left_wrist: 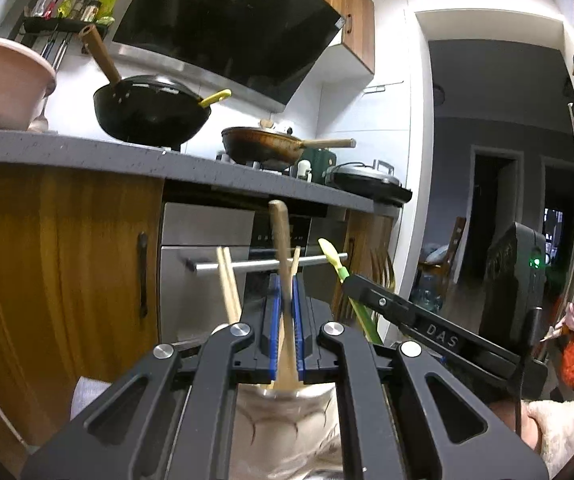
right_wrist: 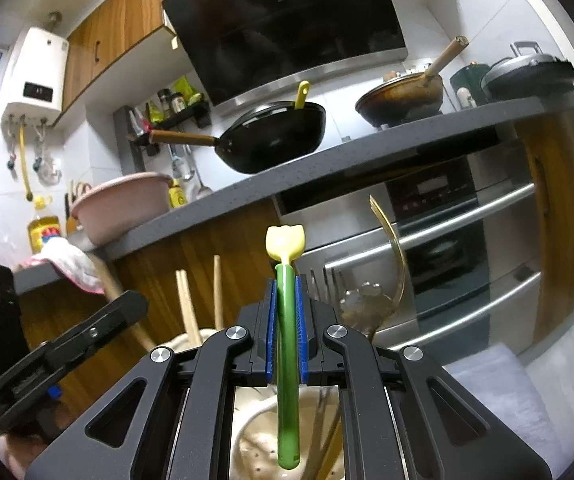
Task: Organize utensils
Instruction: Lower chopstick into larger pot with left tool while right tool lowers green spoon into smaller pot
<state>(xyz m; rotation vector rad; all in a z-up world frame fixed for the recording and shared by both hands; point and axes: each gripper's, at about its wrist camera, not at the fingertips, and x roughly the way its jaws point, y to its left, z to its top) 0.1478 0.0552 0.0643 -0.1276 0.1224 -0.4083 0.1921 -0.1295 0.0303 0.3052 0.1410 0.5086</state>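
Your left claw (left_wrist: 287, 300) is clamped on a wooden utensil handle (left_wrist: 281, 248) — the stick stands nearly upright between the blue pads (left_wrist: 274, 320), its lower end running down toward the pale holder (left_wrist: 283, 412) just below the fingers. Your right claw (right_wrist: 287, 312) grips a green-handled utensil with a yellow tulip-shaped tip (right_wrist: 285, 242); the green shaft passes down between the pads into a beige perforated holder (right_wrist: 259, 440). Wooden chopsticks (right_wrist: 185, 304) rise from that holder to the left, and a clear amber utensil (right_wrist: 391, 248) curves up on the right. In the left wrist view the right claw enters from the right, just beside the left one, both over the same holder. Farther off, the grey desk (right_wrist: 327, 168) carries a black wok (right_wrist: 271, 140), a brown pan (right_wrist: 403, 100) and a pink basin (right_wrist: 121, 204), with an oven (right_wrist: 447, 248) beneath.
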